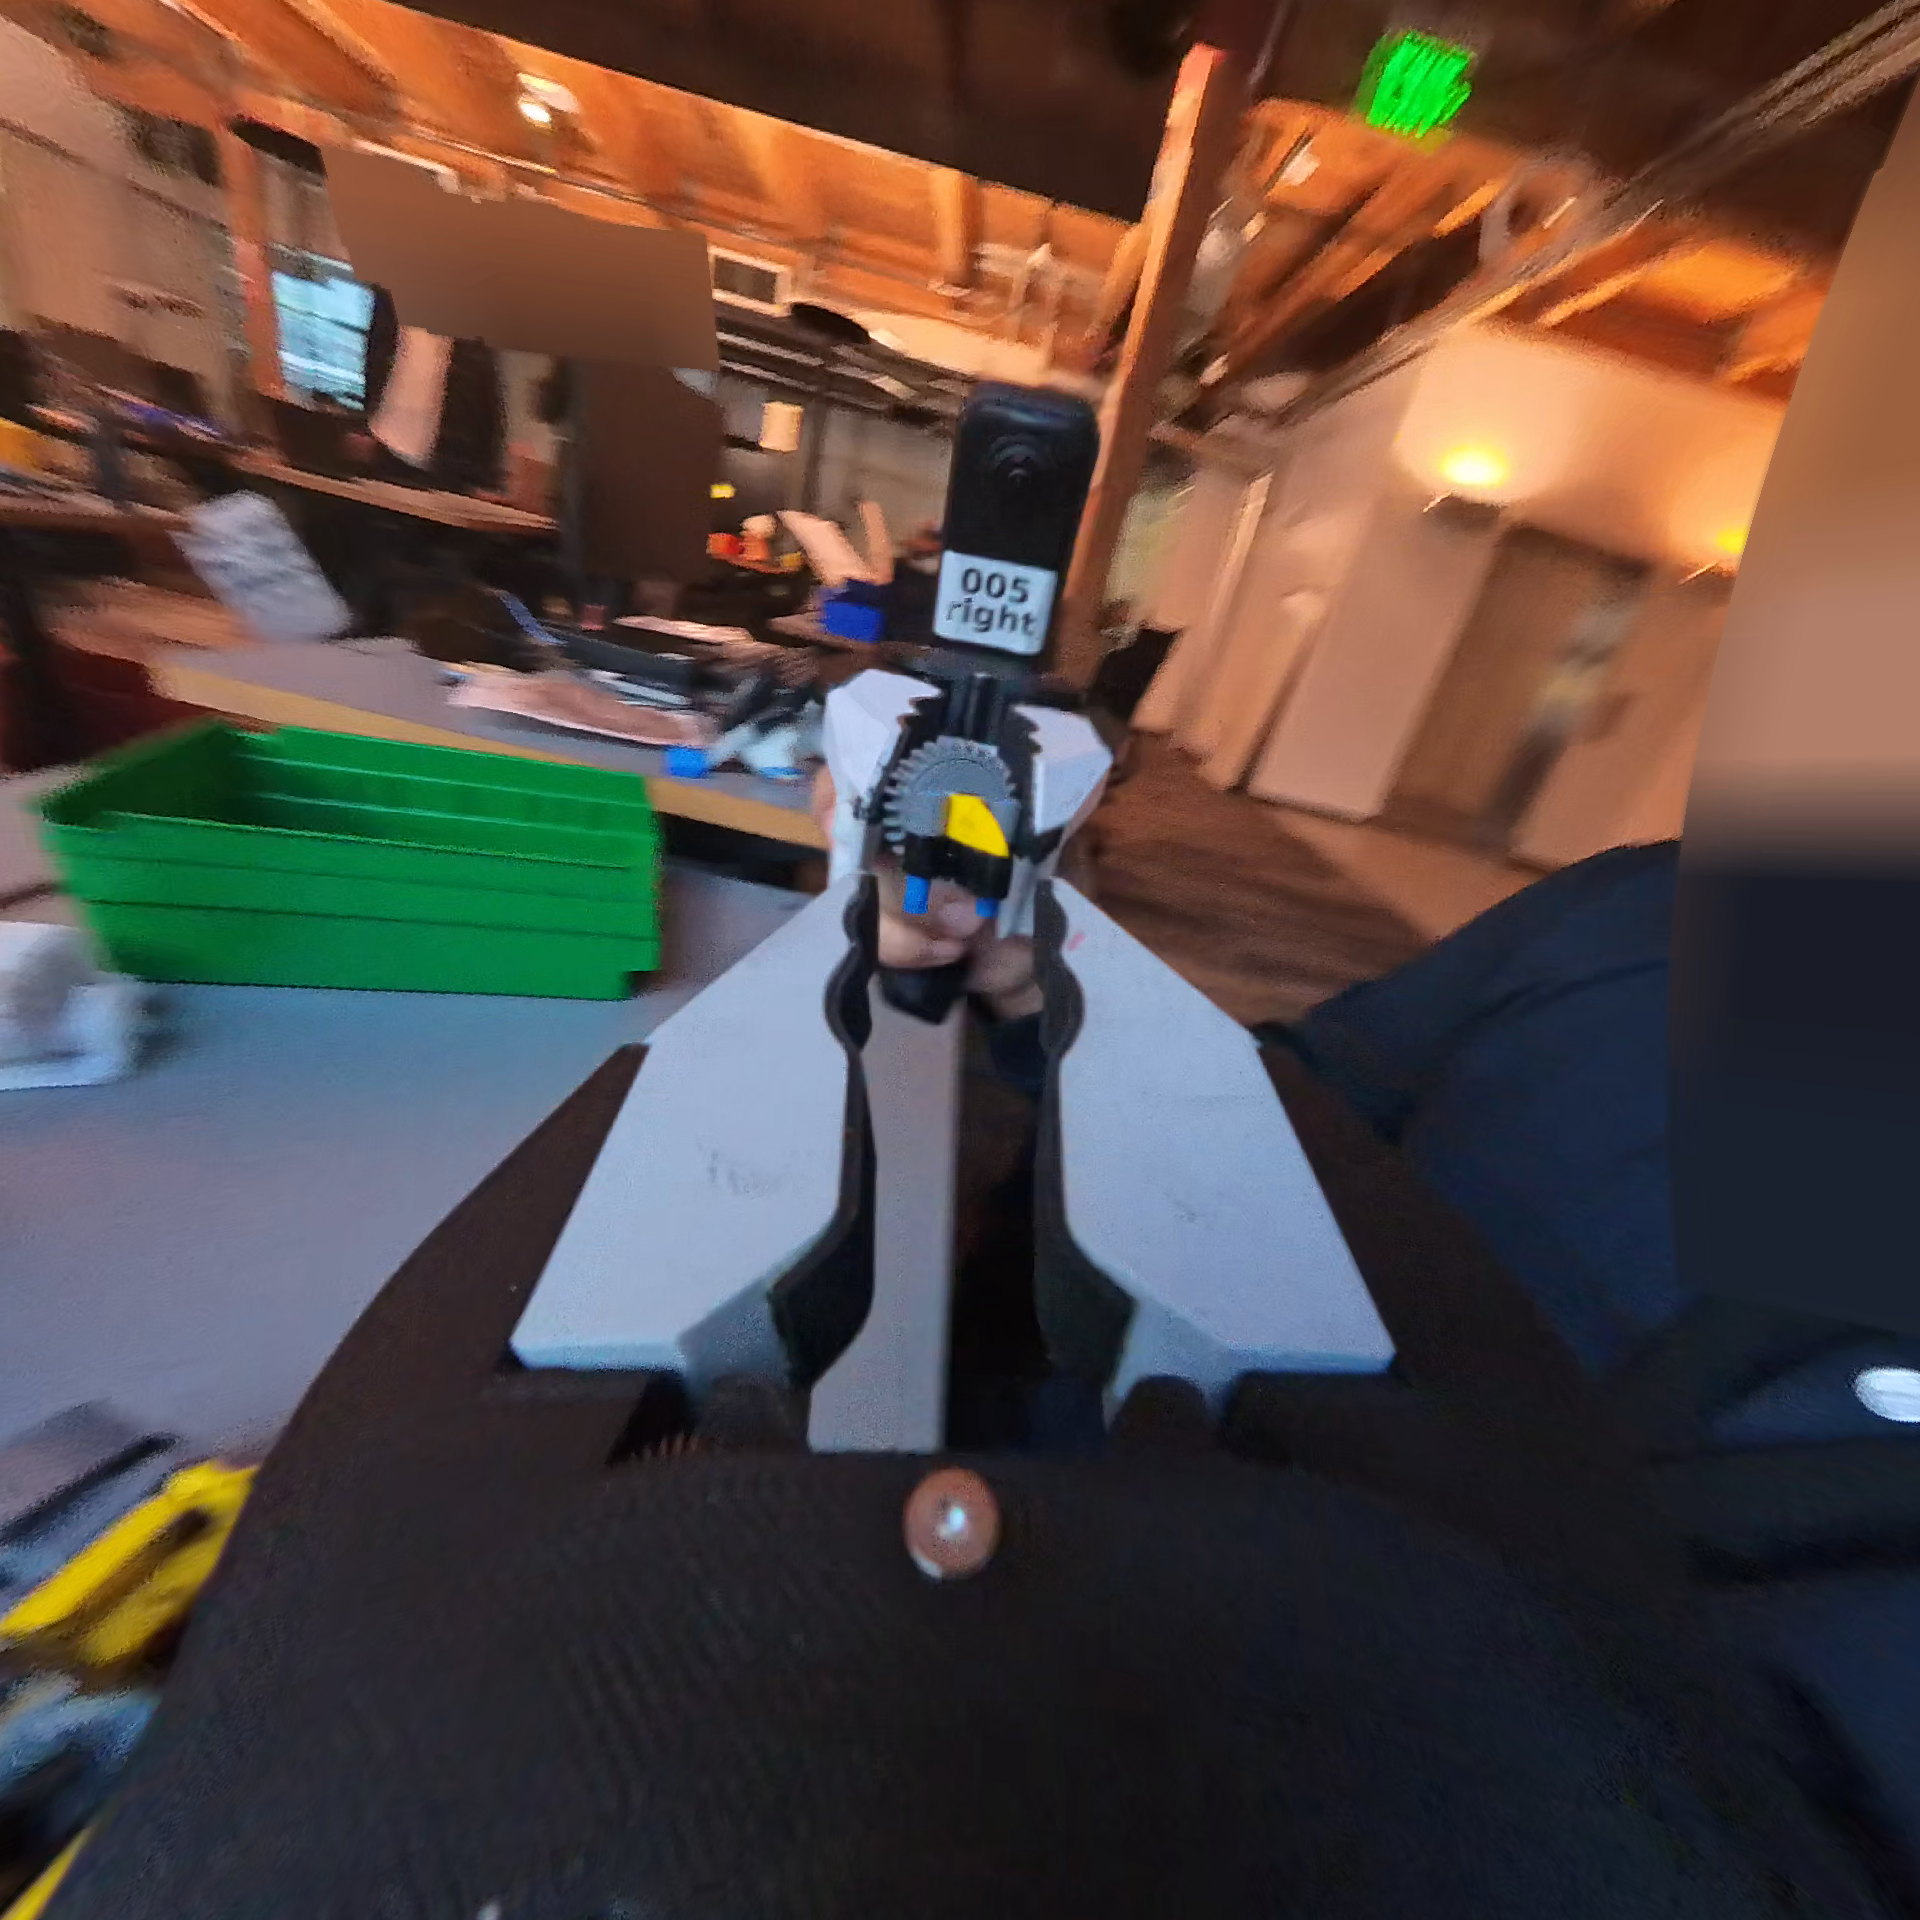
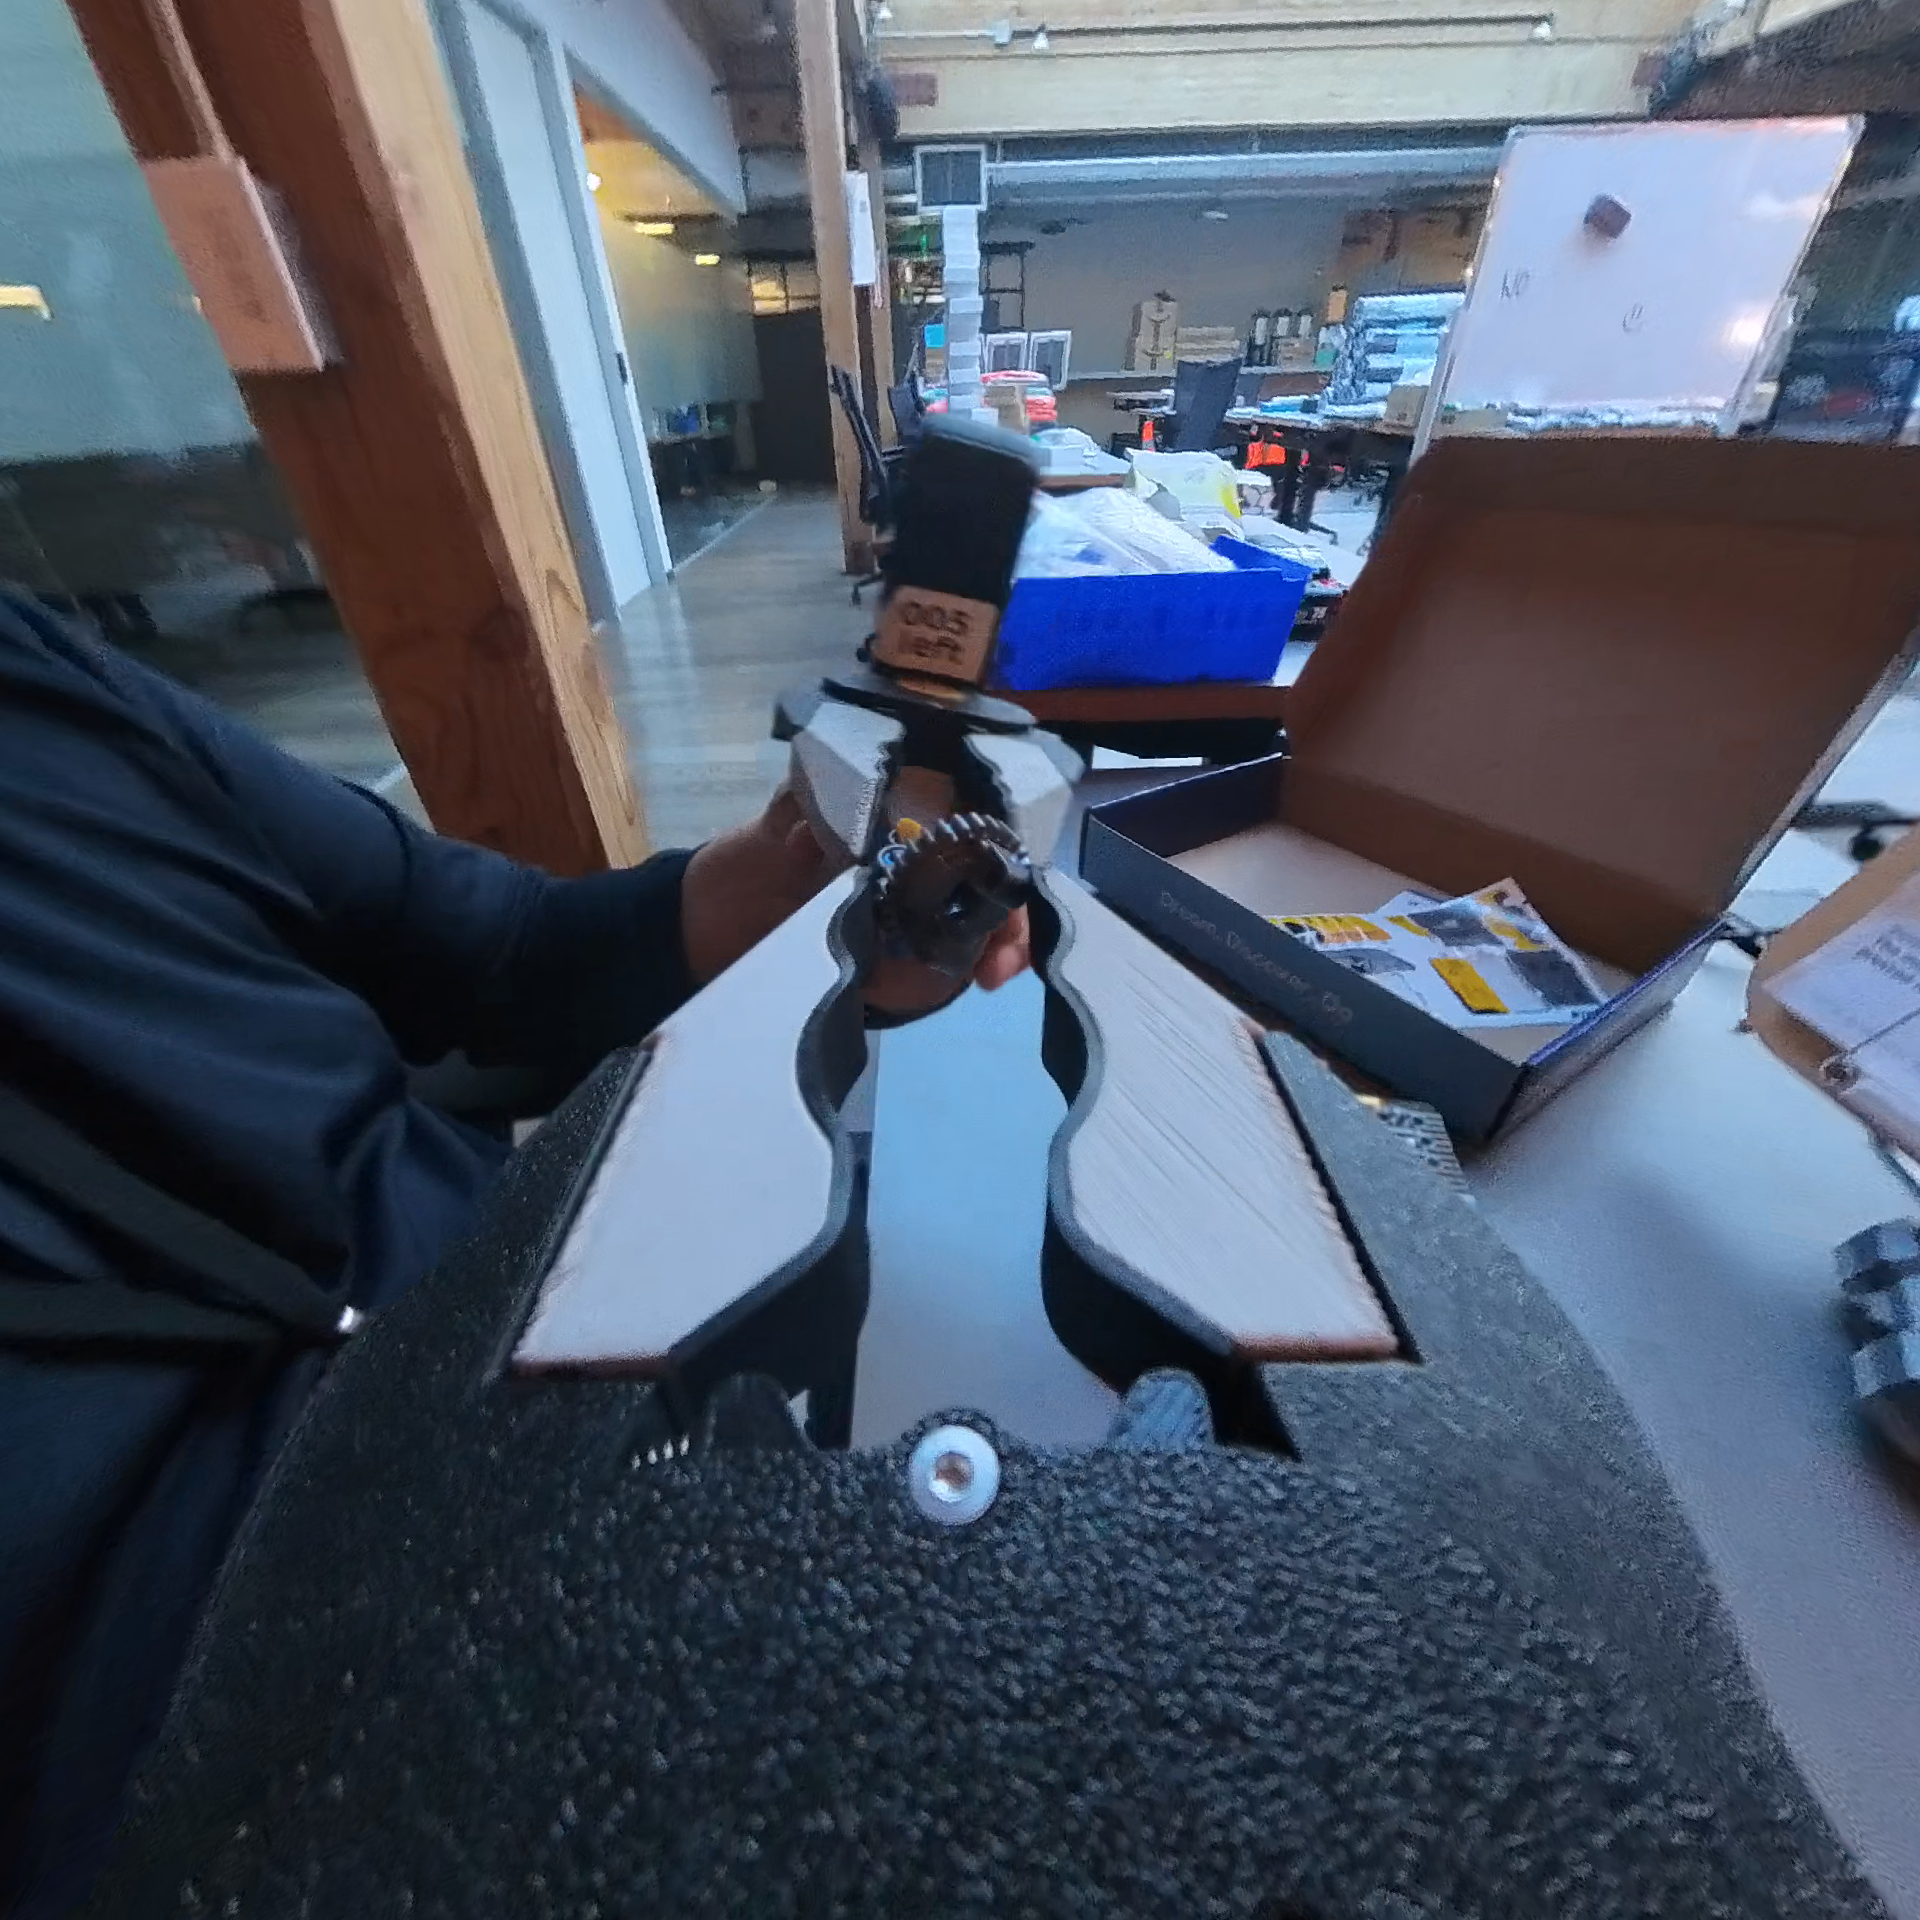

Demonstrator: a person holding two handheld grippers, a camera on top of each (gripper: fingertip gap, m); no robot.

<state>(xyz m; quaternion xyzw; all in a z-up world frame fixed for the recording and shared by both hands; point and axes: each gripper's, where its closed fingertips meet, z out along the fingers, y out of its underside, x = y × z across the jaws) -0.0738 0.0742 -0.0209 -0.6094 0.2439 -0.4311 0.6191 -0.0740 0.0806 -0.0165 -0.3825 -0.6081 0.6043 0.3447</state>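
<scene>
The left tongs [image 1: 954, 920] and the right tongs [image 2: 948, 909] pointed straight at each other, tip to tip, above the grey surface [image 1: 260, 1143]. Between the tips sat a small toy gear piece [image 1: 951, 821]: a grey toothed wheel on a black block, with a yellow wedge and two blue pegs. In the right wrist view the right tongs were closed onto the gear piece [image 2: 951, 873], one fingertip tight against each side of the wheel. The left tongs stood nearly closed, with a narrow gap; their tips flanked the blue pegs, but whether they gripped the piece could not be told.

Each tool carried an upright black camera [image 1: 1013, 478] bearing a white label. A hand [image 2: 748, 894] in a dark sleeve [image 2: 312, 883] held the left tool from below.

Left wrist view: a stack of green bins [image 1: 353, 862] stood on the surface, well to the left of the tips, and a blurred yellow object [image 1: 114, 1579] lay at the lower left edge.

Right wrist view: an open cardboard box [image 2: 1558, 727] with printed leaflets [image 2: 1455, 956] inside stood to the right of the tips; a blue bin [image 2: 1143, 623] sat on a farther table, a wooden post [image 2: 416, 468] rose at the left, and a whiteboard [image 2: 1642, 270] leaned at the upper right
</scene>
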